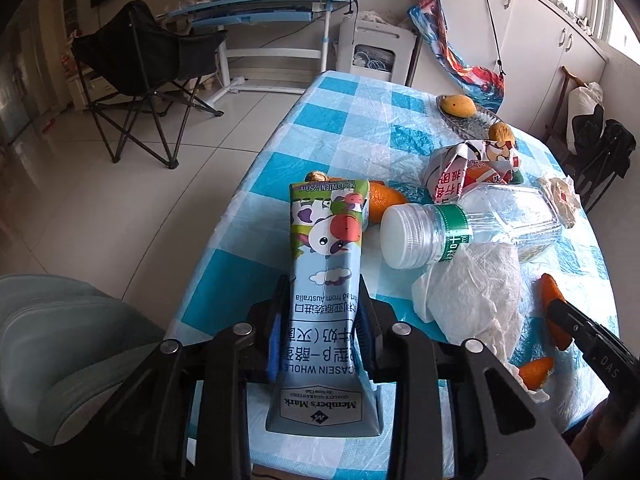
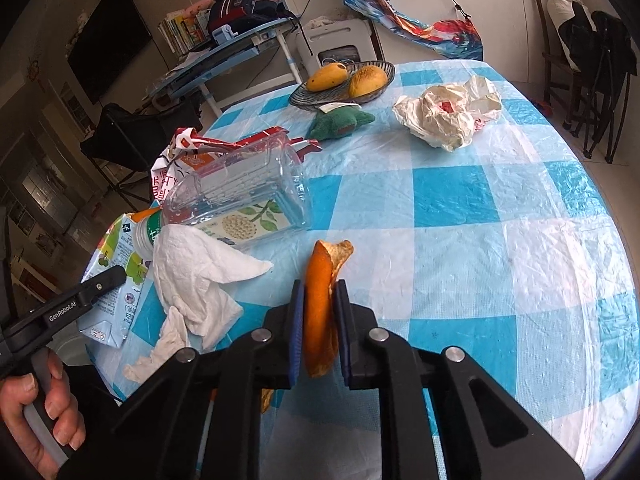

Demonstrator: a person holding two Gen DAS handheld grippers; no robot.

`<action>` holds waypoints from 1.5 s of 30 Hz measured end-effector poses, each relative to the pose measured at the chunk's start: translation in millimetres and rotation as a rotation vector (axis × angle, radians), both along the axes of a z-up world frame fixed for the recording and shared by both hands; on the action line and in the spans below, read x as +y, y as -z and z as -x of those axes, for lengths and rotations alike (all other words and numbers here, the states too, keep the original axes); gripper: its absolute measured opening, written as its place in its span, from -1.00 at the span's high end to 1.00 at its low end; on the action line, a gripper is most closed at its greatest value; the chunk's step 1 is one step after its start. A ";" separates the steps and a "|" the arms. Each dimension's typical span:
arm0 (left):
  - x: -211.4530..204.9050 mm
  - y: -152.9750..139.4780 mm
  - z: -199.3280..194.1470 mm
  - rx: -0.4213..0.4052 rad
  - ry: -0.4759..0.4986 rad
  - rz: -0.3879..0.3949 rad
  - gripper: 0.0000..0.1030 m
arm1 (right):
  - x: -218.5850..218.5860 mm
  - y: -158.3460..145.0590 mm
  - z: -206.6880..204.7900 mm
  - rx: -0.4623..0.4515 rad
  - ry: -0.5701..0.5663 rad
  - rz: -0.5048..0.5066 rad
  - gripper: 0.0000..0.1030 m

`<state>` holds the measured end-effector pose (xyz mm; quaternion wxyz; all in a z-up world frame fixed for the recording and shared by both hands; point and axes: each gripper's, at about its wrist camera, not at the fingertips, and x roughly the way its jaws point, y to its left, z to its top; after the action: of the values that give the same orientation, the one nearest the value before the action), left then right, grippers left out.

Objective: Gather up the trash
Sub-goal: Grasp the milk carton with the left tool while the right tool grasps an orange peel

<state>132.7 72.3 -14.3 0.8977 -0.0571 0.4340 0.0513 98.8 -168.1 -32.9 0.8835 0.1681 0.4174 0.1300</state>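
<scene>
Left wrist view
Left gripper (image 1: 324, 312): clamped on a flattened milk carton (image 1: 326, 264), blue pads pressing both its sides.
Carton's place: near edge of the table (image 1: 352, 120) with the blue-and-white check cloth.
Beside it: a clear plastic bottle (image 1: 472, 228) on its side, a white tissue (image 1: 472, 296) against it, orange peel (image 1: 384, 198) just behind the carton.

Right wrist view
Right gripper (image 2: 320, 312): closed on a curled strip of orange peel (image 2: 322, 304), which stands upright between the pads.
Peel's place: over the table's near part, beside the tissue (image 2: 192, 276).
Farther off: crumpled plastic bag (image 2: 448, 114), two mangoes (image 2: 348, 76) in a dish.
</scene>
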 end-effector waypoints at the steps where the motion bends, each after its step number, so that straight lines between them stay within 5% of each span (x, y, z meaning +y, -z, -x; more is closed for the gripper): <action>1: -0.7 -1.0 2.7 -0.013 0.004 0.000 0.44 | -3.0 -1.4 2.5 -0.001 0.005 -0.019 0.70; 8: -5.0 -12.3 32.4 -0.109 0.043 0.049 0.44 | -14.6 -20.6 26.8 -0.038 0.005 -0.111 0.70; 21: -14.2 -29.0 81.4 -0.191 0.102 0.055 0.45 | 4.2 -29.3 85.1 -0.031 -0.107 -0.120 0.70; 33: -12.5 -36.8 114.2 -0.221 0.124 0.067 0.45 | 27.5 0.2 140.3 0.090 -0.223 -0.070 0.70; 45: -16.0 -37.5 133.9 -0.231 0.155 0.065 0.44 | 42.9 15.5 148.7 0.145 -0.267 -0.007 0.64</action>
<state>-1.2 56.3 23.2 0.9405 -0.0581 0.3325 -0.0392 -49.9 -125.2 -48.4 0.8253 0.1231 0.4983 0.2352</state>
